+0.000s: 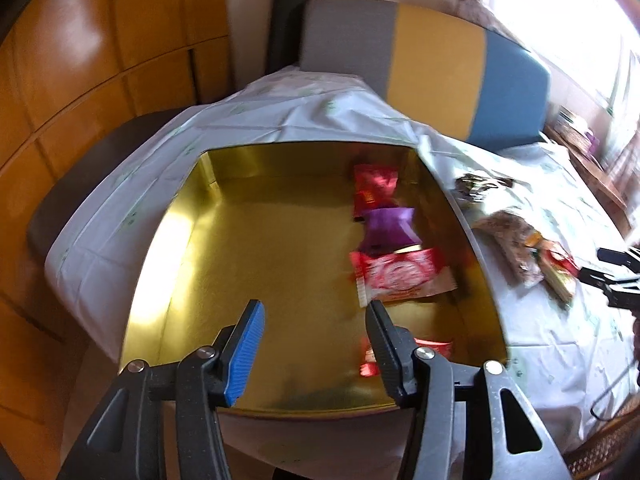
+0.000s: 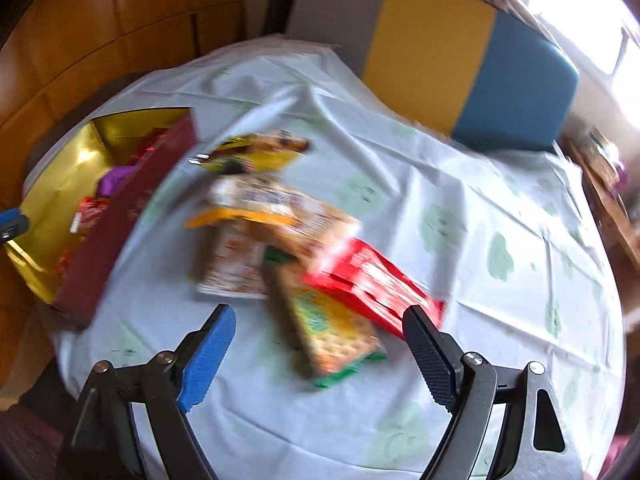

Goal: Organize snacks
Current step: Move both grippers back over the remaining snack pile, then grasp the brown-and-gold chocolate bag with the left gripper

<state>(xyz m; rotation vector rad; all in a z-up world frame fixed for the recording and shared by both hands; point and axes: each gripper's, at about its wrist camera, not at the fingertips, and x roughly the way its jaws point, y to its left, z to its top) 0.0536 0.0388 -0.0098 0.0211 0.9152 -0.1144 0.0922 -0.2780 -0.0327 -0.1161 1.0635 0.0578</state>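
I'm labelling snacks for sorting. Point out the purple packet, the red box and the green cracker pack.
purple packet (image 1: pixel 389 227): left wrist view, centre of its face.
red box (image 2: pixel 370 280): right wrist view, middle of its top.
green cracker pack (image 2: pixel 332 328): right wrist view, centre of its front.

I'm seeing a square gold tin box (image 1: pixel 280 240), glossy metal inside | pale green-printed tablecloth (image 2: pixel 440 208), creased thin cloth | red foil-like snack packet (image 1: pixel 404 274), shiny | ribbed blue finger pad (image 1: pixel 246 352), matt

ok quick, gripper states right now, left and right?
Left gripper: open, empty, above the gold tin.
Right gripper: open, empty, above the snack pile.
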